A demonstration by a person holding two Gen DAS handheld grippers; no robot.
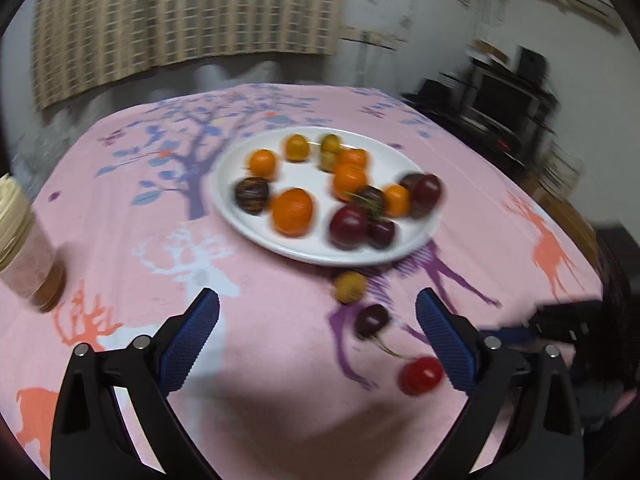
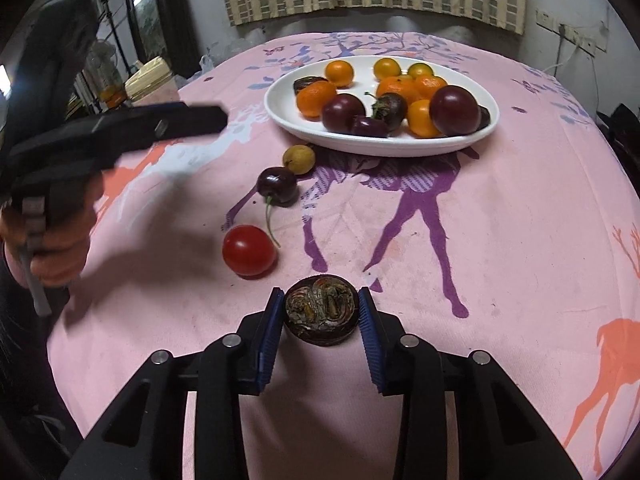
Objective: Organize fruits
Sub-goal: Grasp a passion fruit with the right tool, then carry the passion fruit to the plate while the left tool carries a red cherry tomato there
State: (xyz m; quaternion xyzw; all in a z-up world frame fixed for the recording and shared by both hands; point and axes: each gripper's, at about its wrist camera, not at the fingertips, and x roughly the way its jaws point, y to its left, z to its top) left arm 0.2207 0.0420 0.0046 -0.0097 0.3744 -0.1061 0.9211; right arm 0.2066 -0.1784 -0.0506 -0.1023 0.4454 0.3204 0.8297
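A white plate (image 1: 248, 216) (image 2: 280, 108) holds several oranges, plums and dark fruits. On the pink cloth in front of it lie a yellow longan (image 1: 350, 286) (image 2: 298, 159), a dark cherry (image 1: 372, 320) (image 2: 277, 186) and a red tomato (image 1: 422, 375) (image 2: 249, 250). My left gripper (image 1: 318, 306) is open and empty, above the cloth, left of these loose fruits. My right gripper (image 2: 321, 304) is shut on a dark round fruit half (image 2: 320, 314), low over the cloth near the front.
A jar with a cream lid (image 1: 24, 248) stands at the table's left edge. The left gripper and the hand holding it (image 2: 60, 160) hang at the left of the right wrist view. Dark furniture (image 1: 500, 112) stands beyond the table's right side.
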